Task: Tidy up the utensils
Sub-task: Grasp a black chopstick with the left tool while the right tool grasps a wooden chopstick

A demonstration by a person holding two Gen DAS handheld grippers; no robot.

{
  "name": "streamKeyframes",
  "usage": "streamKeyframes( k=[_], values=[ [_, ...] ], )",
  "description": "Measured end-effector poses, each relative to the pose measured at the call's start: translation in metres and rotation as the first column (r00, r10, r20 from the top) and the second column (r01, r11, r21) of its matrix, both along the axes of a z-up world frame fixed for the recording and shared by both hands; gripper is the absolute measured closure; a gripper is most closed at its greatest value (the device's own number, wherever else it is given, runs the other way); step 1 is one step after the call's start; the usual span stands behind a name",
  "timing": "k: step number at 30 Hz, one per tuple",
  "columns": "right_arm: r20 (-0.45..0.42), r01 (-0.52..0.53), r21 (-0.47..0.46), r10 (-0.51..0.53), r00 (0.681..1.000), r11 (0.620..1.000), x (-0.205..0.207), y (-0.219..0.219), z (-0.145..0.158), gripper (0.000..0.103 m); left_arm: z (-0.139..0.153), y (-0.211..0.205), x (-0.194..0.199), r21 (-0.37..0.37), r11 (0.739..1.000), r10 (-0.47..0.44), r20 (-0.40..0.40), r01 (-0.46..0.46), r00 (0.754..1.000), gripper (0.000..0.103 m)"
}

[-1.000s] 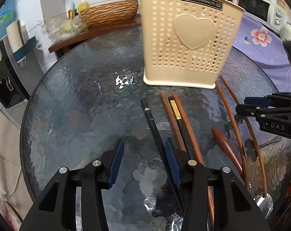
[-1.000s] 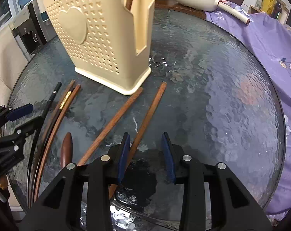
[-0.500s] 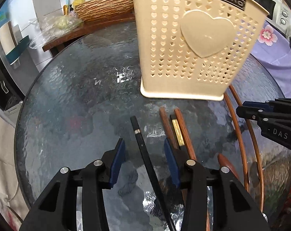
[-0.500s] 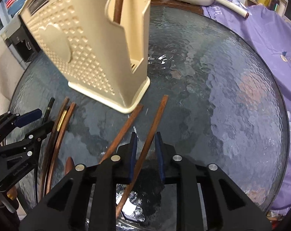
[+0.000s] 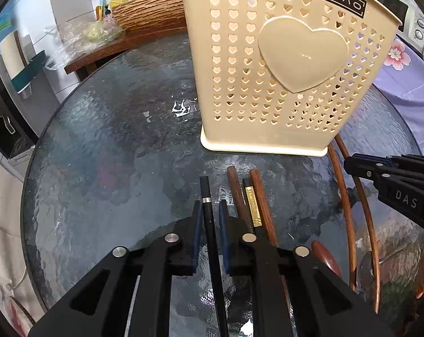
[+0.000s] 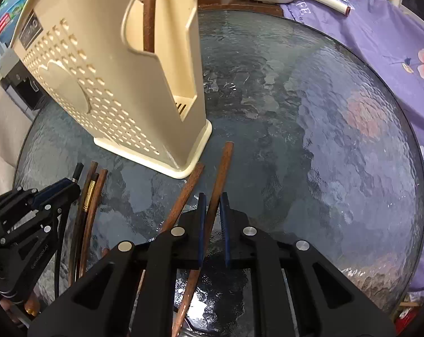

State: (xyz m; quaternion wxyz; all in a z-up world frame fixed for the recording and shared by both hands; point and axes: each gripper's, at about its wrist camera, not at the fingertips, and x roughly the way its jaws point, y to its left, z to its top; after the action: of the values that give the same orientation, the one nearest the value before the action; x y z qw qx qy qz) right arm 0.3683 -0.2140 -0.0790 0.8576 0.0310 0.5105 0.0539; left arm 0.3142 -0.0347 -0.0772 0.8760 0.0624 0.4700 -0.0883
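Both grippers closed on chopsticks below the caddy

The left gripper [image 5: 210, 219] had clamped the black chopstick [image 5: 209, 213]; the right gripper [image 6: 212, 210] was closing on a brown chopstick [image 6: 220, 177]. The cream caddy [image 5: 282, 64] stood just ahead on the worktop [image 5: 113, 146]. Lifting each stick level before tipping it upright should avoid dragging neighbours.

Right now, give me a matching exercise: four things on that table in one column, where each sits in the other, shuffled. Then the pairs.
1. black chopstick
2. long brown chopstick
3. gold-banded chopstick
4. utensil holder

A. upright on the glass table
B. between the left gripper pads
C. flat between two brown chopsticks
D. between the right gripper pads

Pairs: 1-B, 2-D, 3-C, 4-A. The right gripper's jaws are closing on it.
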Motion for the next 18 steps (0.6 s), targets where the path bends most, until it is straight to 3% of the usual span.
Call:
streamKeyframes(
  k=[9, 18],
  values=[
    [0.011, 0.041, 0.070, -0.042, 0.999, 0.997, -0.001, -0.008, -0.001, 0.094, 0.000, 0.000, -0.001, -0.021, 0.999, 0.024, 0.009, -0.024, 1.000, 0.096],
    [0.046, 0.053, 0.126, -0.059, 0.997, 0.991, -0.007, -0.017, 0.000, 0.096, 0.006, 0.010, -0.001, -0.093, 0.995, 0.041, 0.016, -0.040, 0.999, 0.096]
  ],
)
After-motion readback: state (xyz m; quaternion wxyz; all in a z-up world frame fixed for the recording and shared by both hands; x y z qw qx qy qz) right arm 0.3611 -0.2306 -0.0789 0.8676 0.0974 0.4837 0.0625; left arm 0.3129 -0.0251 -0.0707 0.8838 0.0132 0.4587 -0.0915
